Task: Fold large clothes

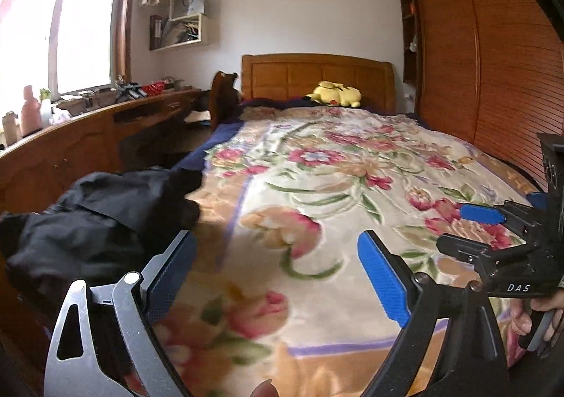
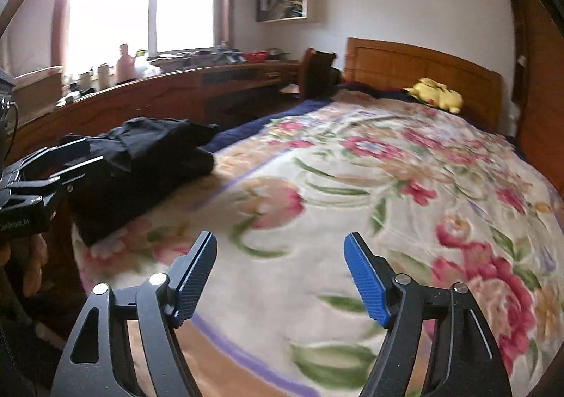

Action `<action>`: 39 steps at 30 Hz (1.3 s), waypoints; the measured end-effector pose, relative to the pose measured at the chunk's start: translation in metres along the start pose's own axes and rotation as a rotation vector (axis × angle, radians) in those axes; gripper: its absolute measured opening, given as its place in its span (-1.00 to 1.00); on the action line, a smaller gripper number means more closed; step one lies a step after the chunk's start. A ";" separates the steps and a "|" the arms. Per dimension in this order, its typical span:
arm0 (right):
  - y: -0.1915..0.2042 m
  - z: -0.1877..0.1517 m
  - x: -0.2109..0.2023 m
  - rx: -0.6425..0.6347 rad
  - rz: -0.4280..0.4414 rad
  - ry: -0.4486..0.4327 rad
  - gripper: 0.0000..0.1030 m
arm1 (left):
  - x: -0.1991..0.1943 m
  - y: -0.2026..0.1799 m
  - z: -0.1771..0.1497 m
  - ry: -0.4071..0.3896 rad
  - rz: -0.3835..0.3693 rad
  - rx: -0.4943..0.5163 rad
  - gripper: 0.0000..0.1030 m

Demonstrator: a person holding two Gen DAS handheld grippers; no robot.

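A black garment [image 1: 105,213] lies bunched in a rough pile at the left edge of the bed, on the floral blanket [image 1: 317,164]. My left gripper [image 1: 278,242] is open over the blanket, nothing between its blue pads; the garment sits just left of and beyond its left finger. To the right, my right gripper [image 1: 495,205] hovers low over the blanket. In the right wrist view the right gripper [image 2: 280,238] is open and empty above the blanket [image 2: 352,185]. The garment [image 2: 141,150] lies far left, with the left gripper [image 2: 83,155] in front of it.
A yellow plush toy [image 1: 335,93] rests by the wooden headboard [image 1: 317,76]. A long wooden desk [image 1: 70,139] with bottles and clutter runs under the window on the left, with a chair [image 1: 224,93] beside it. A wooden wardrobe [image 1: 493,79] lines the right.
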State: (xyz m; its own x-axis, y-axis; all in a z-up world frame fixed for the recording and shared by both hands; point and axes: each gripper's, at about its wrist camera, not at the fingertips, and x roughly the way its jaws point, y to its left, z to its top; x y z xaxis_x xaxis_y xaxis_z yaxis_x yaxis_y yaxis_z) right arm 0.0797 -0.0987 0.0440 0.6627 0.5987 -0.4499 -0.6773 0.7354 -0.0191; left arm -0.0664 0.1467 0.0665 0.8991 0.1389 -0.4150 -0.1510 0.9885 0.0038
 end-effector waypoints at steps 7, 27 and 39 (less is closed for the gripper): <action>-0.023 -0.018 -0.018 0.067 -0.095 0.012 0.56 | 0.031 -0.051 -0.013 0.047 -0.064 0.025 0.81; -0.074 -0.051 -0.043 0.154 -0.288 -0.039 0.56 | 0.075 -0.161 -0.022 0.044 -0.159 0.088 0.81; -0.080 -0.068 -0.063 0.193 -0.352 -0.149 0.56 | 0.068 -0.176 -0.026 -0.016 -0.154 0.107 0.81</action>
State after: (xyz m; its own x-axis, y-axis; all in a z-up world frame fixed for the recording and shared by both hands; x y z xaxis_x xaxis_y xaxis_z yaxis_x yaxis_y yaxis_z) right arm 0.0707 -0.2167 0.0129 0.8911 0.3296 -0.3120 -0.3389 0.9405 0.0257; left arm 0.0102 -0.0194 0.0138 0.9148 -0.0145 -0.4036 0.0328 0.9987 0.0385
